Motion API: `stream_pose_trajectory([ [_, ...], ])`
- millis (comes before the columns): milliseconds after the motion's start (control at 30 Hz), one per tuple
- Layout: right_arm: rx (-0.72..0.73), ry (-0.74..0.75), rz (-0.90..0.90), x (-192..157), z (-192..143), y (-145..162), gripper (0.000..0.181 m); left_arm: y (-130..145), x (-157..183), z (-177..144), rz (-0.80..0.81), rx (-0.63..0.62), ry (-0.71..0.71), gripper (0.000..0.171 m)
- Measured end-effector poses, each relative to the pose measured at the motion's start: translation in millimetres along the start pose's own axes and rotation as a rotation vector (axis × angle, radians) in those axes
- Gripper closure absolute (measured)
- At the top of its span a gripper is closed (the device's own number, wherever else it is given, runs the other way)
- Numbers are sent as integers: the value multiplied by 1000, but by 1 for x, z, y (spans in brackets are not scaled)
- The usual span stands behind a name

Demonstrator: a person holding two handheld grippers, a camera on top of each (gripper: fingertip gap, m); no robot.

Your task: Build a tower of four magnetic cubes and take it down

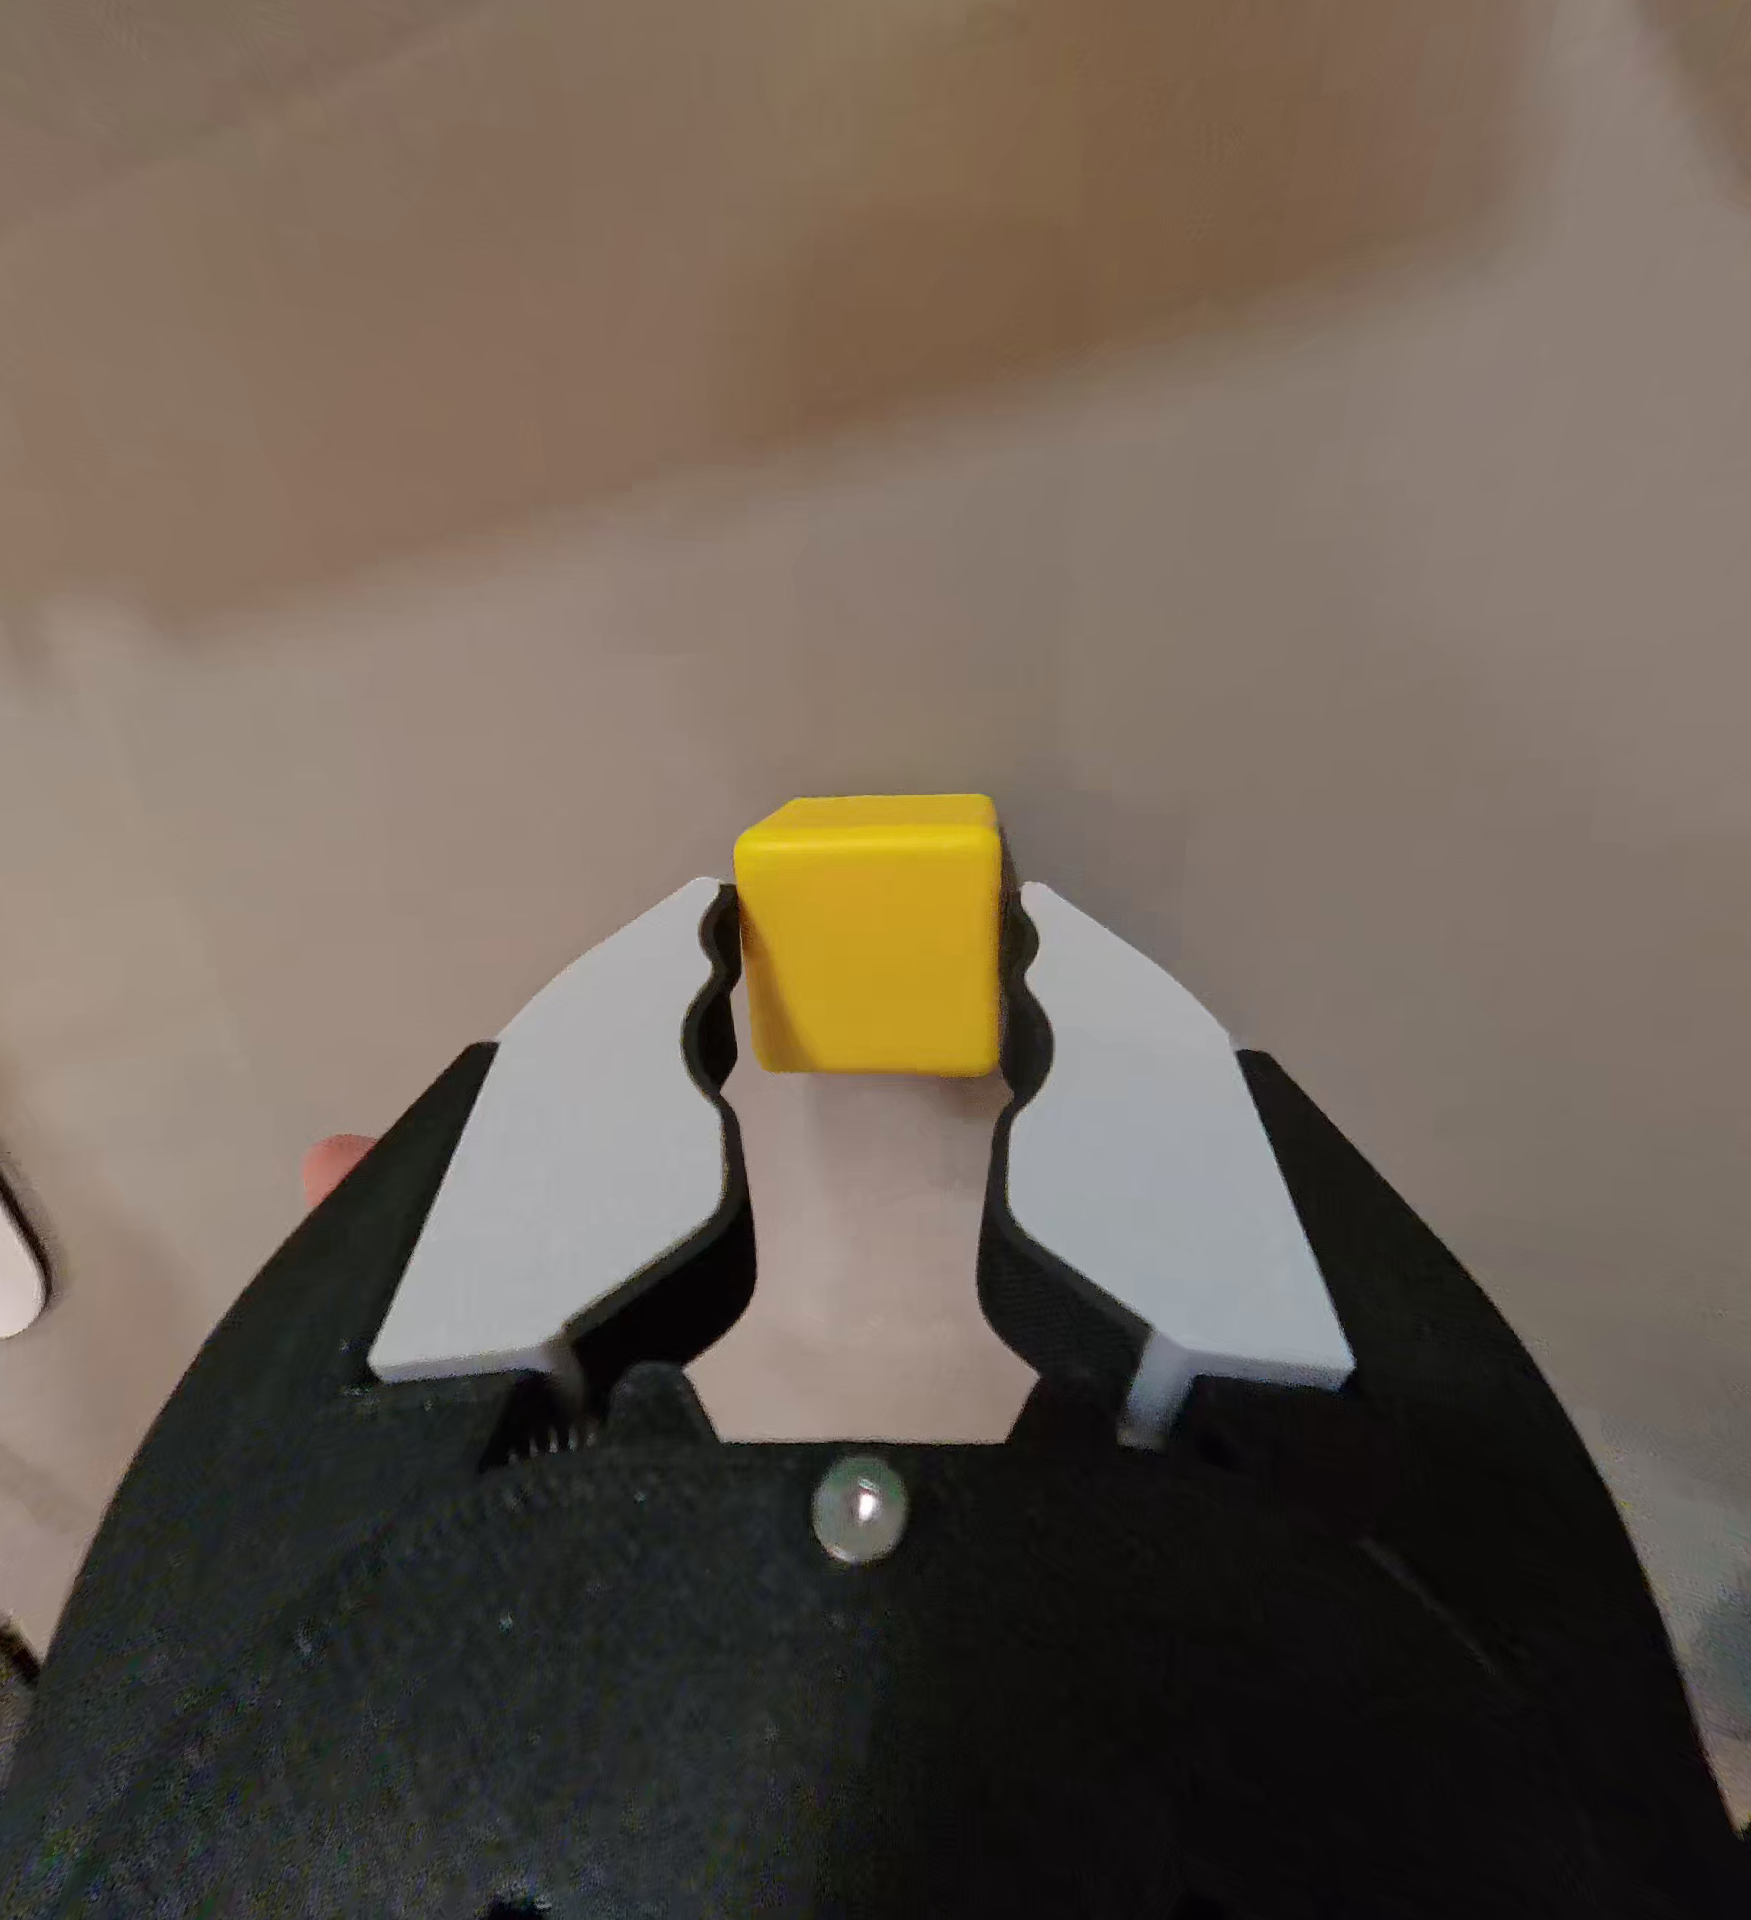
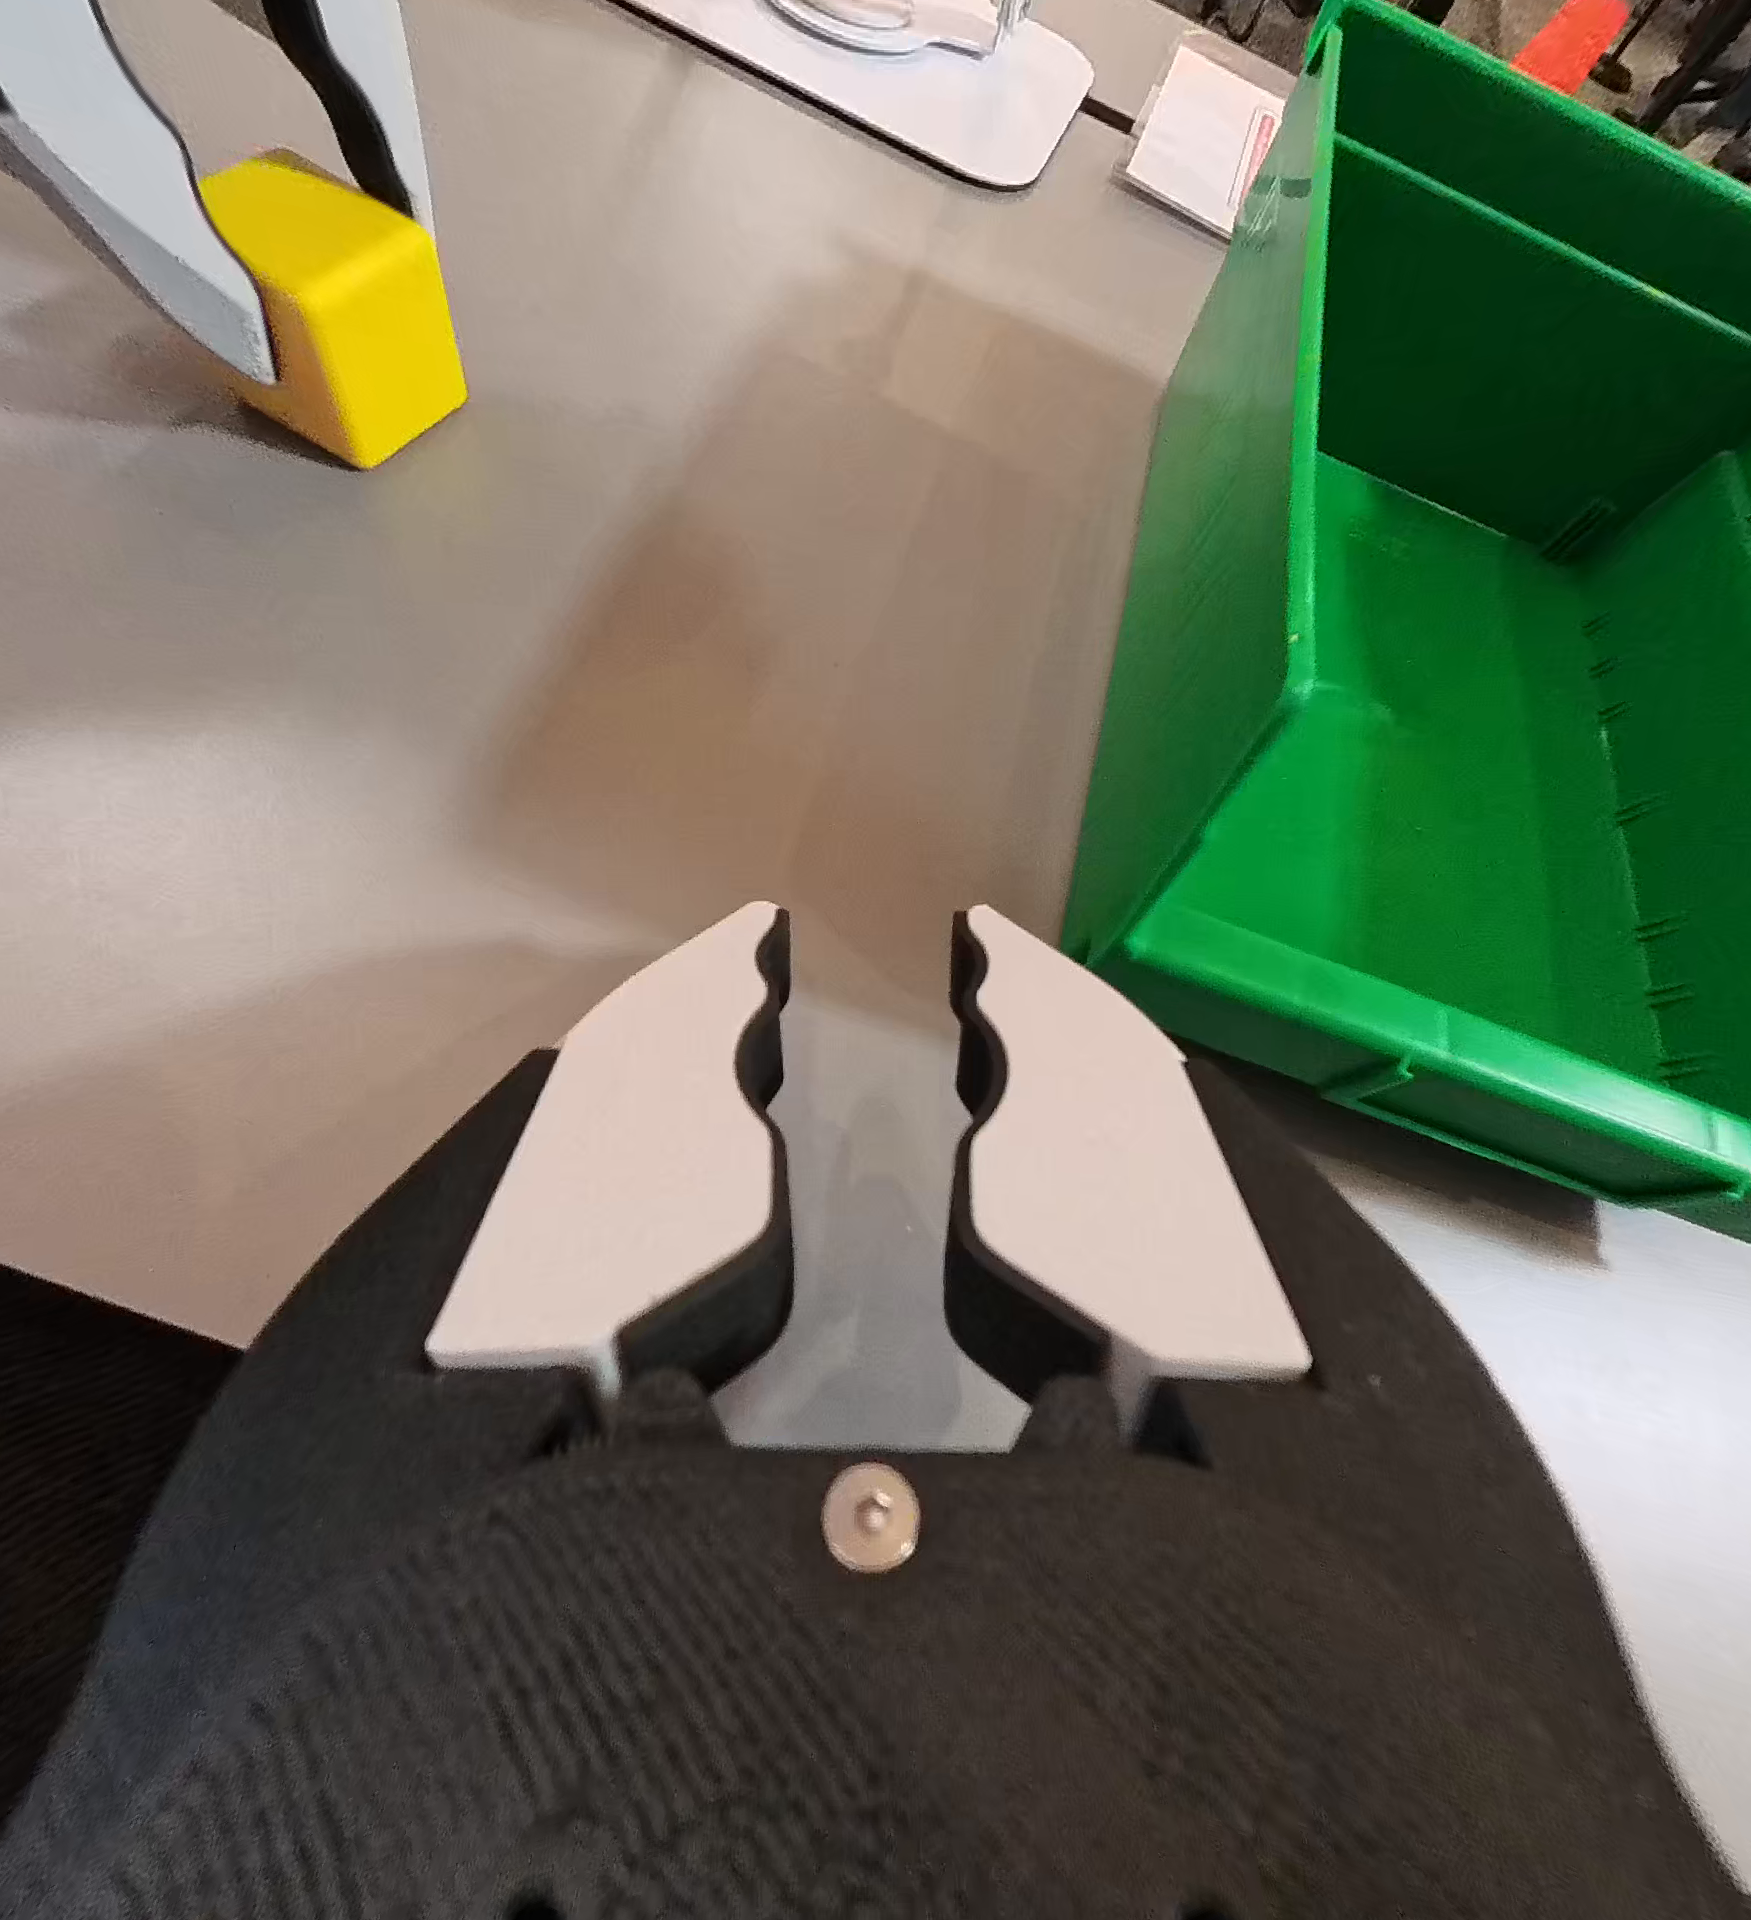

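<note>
Close in, the right gripper (image 2: 871,925) hangs over the beige table (image 2: 227,831) with its jaws a little apart and nothing between them. Just to its right stands a green bin (image 2: 1473,779), its front wall low. Bare tabletop lies ahead and leftward. Farther off, the left gripper (image 1: 871,894) clamps a yellow cube (image 1: 866,935) with rounded edges, its lower corner touching the table. Beyond lie a white mat (image 2: 912,94) and a paper card (image 2: 1203,135).

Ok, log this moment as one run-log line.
left gripper: shut on yellow block, low over table | right gripper: open, holding nothing | green bin: right of right gripper
</note>
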State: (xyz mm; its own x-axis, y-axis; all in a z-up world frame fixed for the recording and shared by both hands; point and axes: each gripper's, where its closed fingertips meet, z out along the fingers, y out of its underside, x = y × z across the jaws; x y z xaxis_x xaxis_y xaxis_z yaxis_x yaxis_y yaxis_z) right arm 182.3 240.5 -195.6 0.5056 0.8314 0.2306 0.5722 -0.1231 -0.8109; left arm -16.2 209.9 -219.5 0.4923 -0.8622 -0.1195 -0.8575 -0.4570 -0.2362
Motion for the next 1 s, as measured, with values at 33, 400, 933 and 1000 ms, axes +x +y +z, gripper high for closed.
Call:
stream_pose_trajectory([
  [33, -2, 2, -2, 0, 0, 0, 151, 2, 0, 1, 3, -10, -12, 120],
  [400, -7, 7, -14, 1, 0, 1, 151, -1, 11, -8, -73, 10, 53, 111],
  [933, 0, 9, -27, 2, -1, 0, 151, 40, -52, -136, -463, 369, -208, 107],
  [1000, 2, 6, -25, 2, -1, 0, 151, 84, -66, -188, -675, 488, -300, 107],
])
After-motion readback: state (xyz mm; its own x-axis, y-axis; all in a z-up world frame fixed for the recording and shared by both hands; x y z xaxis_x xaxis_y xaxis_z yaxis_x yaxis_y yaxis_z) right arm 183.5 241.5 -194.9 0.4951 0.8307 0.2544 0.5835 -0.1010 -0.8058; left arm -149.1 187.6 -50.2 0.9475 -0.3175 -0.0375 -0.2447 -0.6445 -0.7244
